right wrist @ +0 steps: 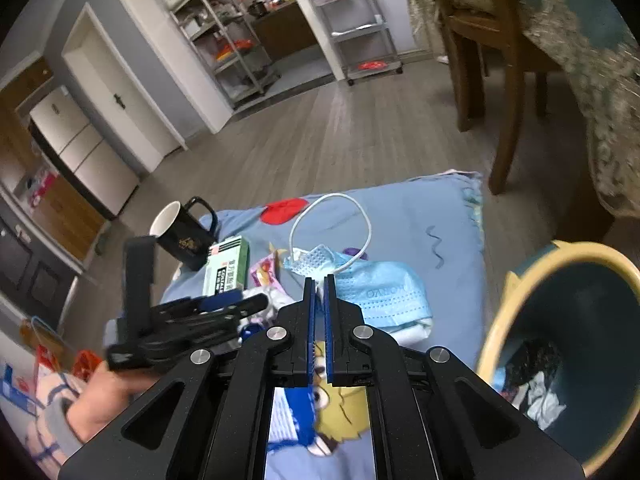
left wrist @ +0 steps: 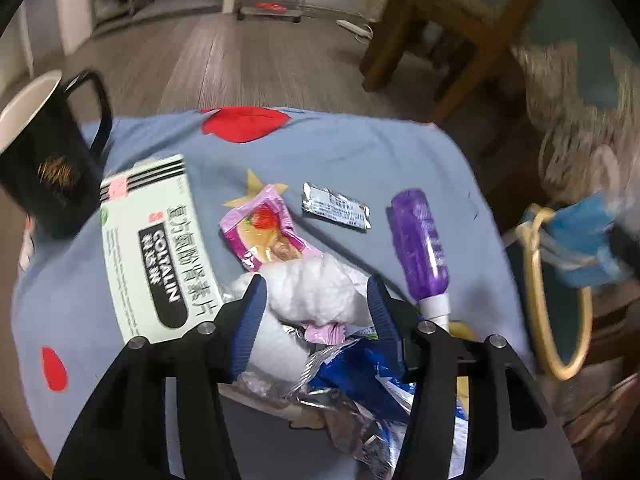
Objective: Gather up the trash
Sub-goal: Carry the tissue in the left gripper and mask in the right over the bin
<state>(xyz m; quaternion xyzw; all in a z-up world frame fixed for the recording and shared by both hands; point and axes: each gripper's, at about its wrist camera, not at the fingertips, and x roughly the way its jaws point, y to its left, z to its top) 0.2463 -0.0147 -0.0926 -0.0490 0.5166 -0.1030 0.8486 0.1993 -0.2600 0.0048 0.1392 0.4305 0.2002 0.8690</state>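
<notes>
1. A low tabletop under a blue cloth (left wrist: 360, 152) printed with red shapes stands on grey wood flooring, with a wooden chair (right wrist: 492, 40) and metal shelving behind it.
2. The left claw (left wrist: 316, 296) is spread wide, its blue-padded fingers to either side of a crumpled white tissue (left wrist: 316, 288); whether the pads touch it cannot be told.
3. Just under that claw lies a heap of foil and blue wrappers (left wrist: 352, 372); a pink snack wrapper (left wrist: 266, 232) lies just past the tissue.
4. Further out are a small silver sachet (left wrist: 336, 206), a purple bottle (left wrist: 420, 240) on its side to the right, a green-and-white medicine box (left wrist: 156, 248) to the left, and a black mug (left wrist: 44, 172) at the left edge.
5. The right claw (right wrist: 319, 284) is narrowed to a thin slit and pinches the edge of a blue face mask (right wrist: 380, 292), whose white ear loop (right wrist: 332, 220) arches above the cloth.
6. To the right of the tabletop is a teal bin with a yellow rim (right wrist: 500, 320), with dark and white trash inside it.
</notes>
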